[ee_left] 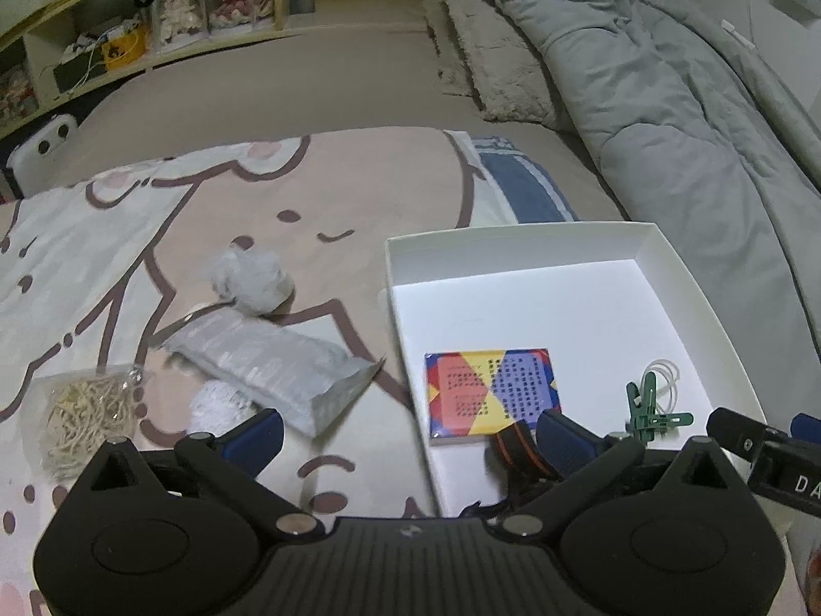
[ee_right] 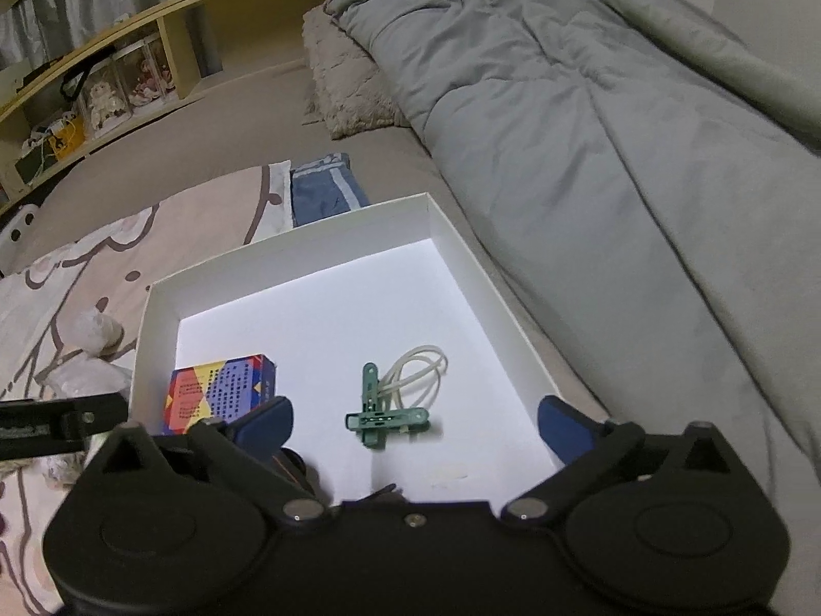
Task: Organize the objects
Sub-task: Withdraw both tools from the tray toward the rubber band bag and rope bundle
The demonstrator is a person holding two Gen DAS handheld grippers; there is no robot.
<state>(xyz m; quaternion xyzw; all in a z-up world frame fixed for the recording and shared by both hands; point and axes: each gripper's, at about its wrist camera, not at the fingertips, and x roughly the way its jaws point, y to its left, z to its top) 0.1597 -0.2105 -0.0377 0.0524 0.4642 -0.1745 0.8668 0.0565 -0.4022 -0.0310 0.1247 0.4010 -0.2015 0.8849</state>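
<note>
Hiding behind fingers (ee_left: 564, 444): black-orange object (ee_left: 515, 454)

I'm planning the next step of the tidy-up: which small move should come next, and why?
Probably bring the left hand-held gripper down toward the silver pouch just beyond its fingers. Its jaws are open and empty, and the pouch still lies on the blanket, outside the white box. The green clips already lie in the box, and the right hand-held gripper is open above them.
</note>
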